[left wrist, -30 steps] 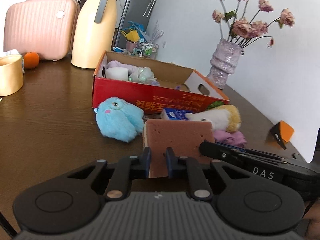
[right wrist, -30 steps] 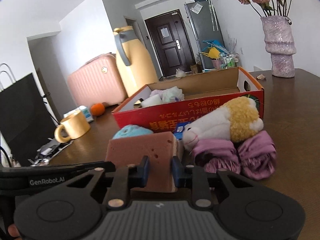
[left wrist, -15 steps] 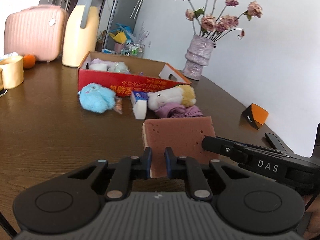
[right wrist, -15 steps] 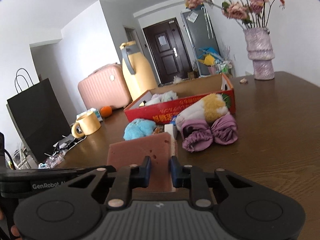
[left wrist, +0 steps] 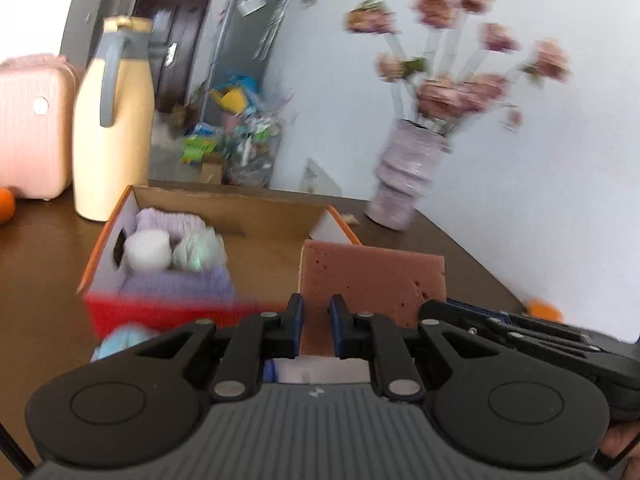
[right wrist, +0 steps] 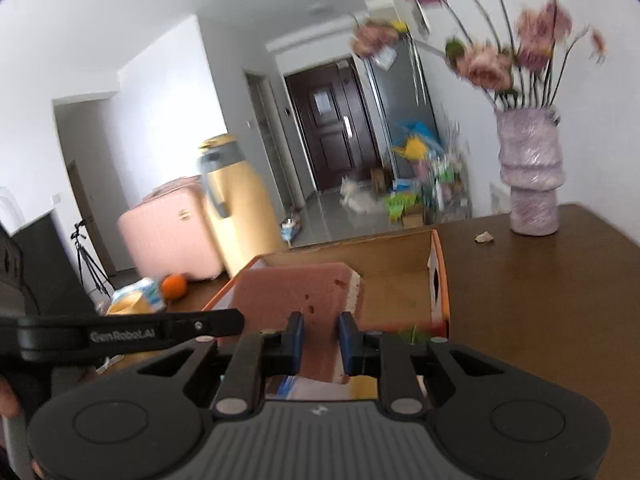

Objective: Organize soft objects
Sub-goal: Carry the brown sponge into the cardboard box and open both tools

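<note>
Reddish-brown rectangular foam sponge (left wrist: 372, 280) pinched at both ends, held above the near edge of the red cardboard box (left wrist: 180, 308).

The left gripper (left wrist: 316, 316) and the right gripper (right wrist: 320, 336) each have their blue-padded jaws nearly together, squeezing the sponge's lower edge. Inside the box, at its left end, lie lilac cloths (left wrist: 176, 280), a white roll (left wrist: 146, 250) and a pale green bundle (left wrist: 198, 250). A purple vase (right wrist: 532, 184) stands on the brown wooden table (right wrist: 540, 300) beyond.
</note>
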Available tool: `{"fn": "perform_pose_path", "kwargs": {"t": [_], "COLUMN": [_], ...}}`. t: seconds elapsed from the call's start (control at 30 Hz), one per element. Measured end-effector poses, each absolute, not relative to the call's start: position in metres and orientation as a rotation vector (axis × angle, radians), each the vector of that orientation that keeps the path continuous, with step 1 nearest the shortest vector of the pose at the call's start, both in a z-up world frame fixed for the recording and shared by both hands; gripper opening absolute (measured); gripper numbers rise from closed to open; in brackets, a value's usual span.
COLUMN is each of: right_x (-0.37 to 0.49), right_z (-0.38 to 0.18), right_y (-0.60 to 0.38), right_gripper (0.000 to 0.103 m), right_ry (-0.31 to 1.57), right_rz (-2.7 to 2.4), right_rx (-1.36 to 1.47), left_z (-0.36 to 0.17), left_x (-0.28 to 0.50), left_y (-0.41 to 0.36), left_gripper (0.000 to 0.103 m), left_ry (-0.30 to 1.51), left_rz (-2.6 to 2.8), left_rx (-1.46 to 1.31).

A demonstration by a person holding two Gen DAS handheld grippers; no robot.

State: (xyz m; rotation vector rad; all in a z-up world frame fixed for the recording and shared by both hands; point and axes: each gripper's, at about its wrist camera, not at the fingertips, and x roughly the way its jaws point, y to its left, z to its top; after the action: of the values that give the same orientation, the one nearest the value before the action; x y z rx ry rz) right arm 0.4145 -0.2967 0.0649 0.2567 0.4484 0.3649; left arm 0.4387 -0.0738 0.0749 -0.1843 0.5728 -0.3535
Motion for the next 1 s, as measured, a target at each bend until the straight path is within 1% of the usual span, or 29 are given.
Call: {"fn": "perform_pose_path", "kwargs": {"t": [0.1,0.23,0.3,0.43,0.47,0.5,0.6,0.63,0.7,0.8,0.93,0.97,1.0], "right_x": [0.504,0.612,0.649,0.692,0.698,0.703,0.704,0.702,0.697,0.689,0.665,0.653,0.641], "right_z": [0.071,0.059,0.047,0.026,0.021,0.017,0.014,0.016,0.024,0.041,0.071,0.081,0.089], "right_y": [-0.300,-0.302,-0.299,-0.286,-0.283,-0.279,-0.270,-0.268,-0.266,-0.277,-0.292,-0.297,-0.303], "right_gripper": [0.018,0.018,0.018,0.018,0.018,0.020,0.021,0.024,0.028,0.028,0.028,0.028,0.029], "right_ry": [0.535,0.676,0.734,0.802,0.813,0.818,0.783,0.775,0.741,0.704,0.667,0.649,0.632], "right_rz": [0.337,0.287,0.266,0.208,0.194,0.181,0.169,0.166,0.154,0.151,0.154,0.158,0.161], "right_rx": [0.247,0.240,0.221,0.116,0.098,0.076,0.008,-0.003,-0.031,-0.019,-0.010,-0.010,-0.007], "left_z": [0.074,0.055,0.040,0.014,0.010,0.007,0.004,0.005,0.009,0.023,0.056,0.066,0.074], "left_x": [0.521,0.621,0.655,0.695,0.702,0.707,0.712,0.711,0.708,0.699,0.665,0.651,0.641], "left_y": [-0.081,-0.089,-0.093,-0.103,-0.107,-0.110,-0.117,-0.117,-0.115,-0.108,-0.094,-0.087,-0.081], "left_gripper": [0.014,0.014,0.014,0.014,0.015,0.015,0.016,0.016,0.017,0.017,0.017,0.018,0.021], "left_ry": [0.654,0.795,0.862,0.941,0.948,0.952,0.958,0.953,0.944,0.903,0.814,0.787,0.763], "left_rz": [-0.322,-0.290,-0.272,-0.254,-0.247,-0.239,-0.218,-0.218,-0.223,-0.207,-0.178,-0.172,-0.165], "left_rx": [-0.232,-0.269,-0.279,-0.253,-0.240,-0.231,-0.203,-0.190,-0.174,-0.144,-0.059,-0.036,-0.019]}}
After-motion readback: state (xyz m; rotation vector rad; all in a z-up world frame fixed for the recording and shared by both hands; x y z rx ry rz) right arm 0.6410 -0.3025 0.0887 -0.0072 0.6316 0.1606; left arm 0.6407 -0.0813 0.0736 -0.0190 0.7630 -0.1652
